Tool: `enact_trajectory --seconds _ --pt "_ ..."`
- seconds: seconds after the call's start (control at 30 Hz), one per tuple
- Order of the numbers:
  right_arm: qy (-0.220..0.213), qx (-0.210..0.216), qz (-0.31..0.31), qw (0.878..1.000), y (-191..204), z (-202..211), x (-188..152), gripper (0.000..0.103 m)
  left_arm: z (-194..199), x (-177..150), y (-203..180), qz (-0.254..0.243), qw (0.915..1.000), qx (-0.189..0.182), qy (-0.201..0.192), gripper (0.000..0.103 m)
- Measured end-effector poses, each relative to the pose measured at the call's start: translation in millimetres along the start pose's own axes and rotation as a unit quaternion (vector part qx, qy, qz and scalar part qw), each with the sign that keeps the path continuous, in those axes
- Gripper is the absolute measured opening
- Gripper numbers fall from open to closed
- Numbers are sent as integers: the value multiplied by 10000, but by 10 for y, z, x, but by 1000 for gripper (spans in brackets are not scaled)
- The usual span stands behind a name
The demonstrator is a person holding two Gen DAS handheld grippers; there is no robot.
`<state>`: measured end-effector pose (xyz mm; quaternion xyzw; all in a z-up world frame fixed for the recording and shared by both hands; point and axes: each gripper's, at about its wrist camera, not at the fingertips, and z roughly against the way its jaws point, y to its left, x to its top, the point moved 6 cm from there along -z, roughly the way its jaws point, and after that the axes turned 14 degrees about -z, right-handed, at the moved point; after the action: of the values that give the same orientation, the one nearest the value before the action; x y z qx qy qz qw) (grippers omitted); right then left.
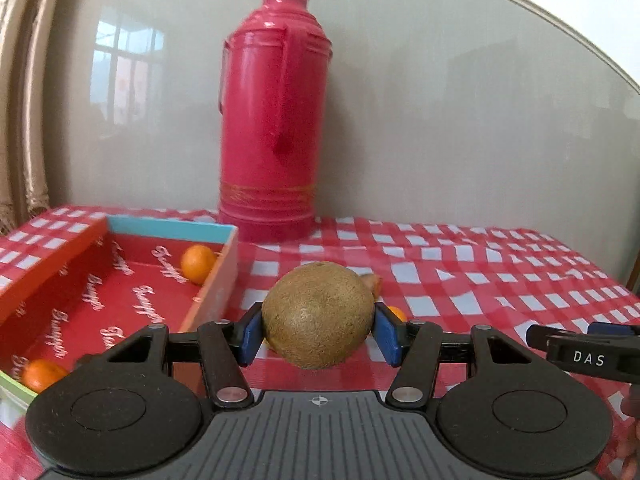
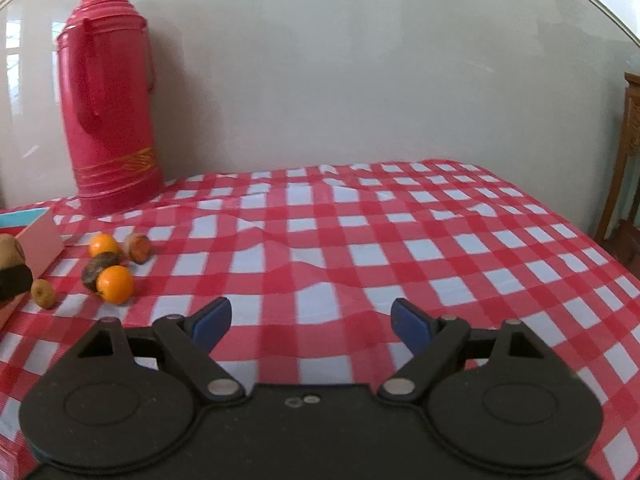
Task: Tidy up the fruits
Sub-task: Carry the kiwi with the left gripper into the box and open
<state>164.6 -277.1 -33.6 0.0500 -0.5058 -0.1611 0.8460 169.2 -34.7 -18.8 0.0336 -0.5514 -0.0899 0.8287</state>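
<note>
My left gripper (image 1: 318, 334) is shut on a brown kiwi (image 1: 318, 314) and holds it above the checked tablecloth, just right of a red open box (image 1: 132, 304). Two oranges lie in the box, one at its far corner (image 1: 198, 263) and one at its near edge (image 1: 42, 374). My right gripper (image 2: 310, 324) is open and empty over the cloth. To its left lie loose fruits: two oranges (image 2: 115, 284) (image 2: 103, 245), a dark fruit (image 2: 96, 272), a brown-orange fruit (image 2: 138, 247) and a small yellowish one (image 2: 43, 292).
A tall red thermos (image 1: 276, 120) stands at the back against the grey wall, behind the box. The box corner (image 2: 40, 236) shows at the left edge of the right wrist view. A wooden chair (image 2: 628, 160) stands off the table's right side.
</note>
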Motion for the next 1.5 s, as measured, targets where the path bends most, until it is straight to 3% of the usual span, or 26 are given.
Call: enact_trajectory --seconds 0.13,0.3,0.83,1.27,1.3,1.33,1.4,1.5 --pt "-201 246 -26 9995 167 59 27 81 81 -11 237 117 9997 171 -90 57" --pt "-141 389 80 9991 357 19 -18 81 168 -37 551 253 9983 502 -158 57" --pt "-61 834 183 9963 835 -12 -112 81 204 -305 1394 406 9884 1433 306 57" --pt "-16 1053 215 9942 1077 -14 -171 81 201 -426 1577 324 9827 1744 536 57" --pt "-21 1049 208 9943 1071 -14 -167 81 224 -410 1576 303 9819 1812 464 63" --pt "-22 1042 202 9943 1066 -16 -164 81 242 -396 1573 297 9815 1845 407 77" --pt "-15 1014 194 9947 1046 -21 -160 81 274 -367 1548 245 9802 1941 311 90" --pt "-20 991 198 9949 1022 -21 -156 81 274 -339 1510 142 9802 1954 290 92"
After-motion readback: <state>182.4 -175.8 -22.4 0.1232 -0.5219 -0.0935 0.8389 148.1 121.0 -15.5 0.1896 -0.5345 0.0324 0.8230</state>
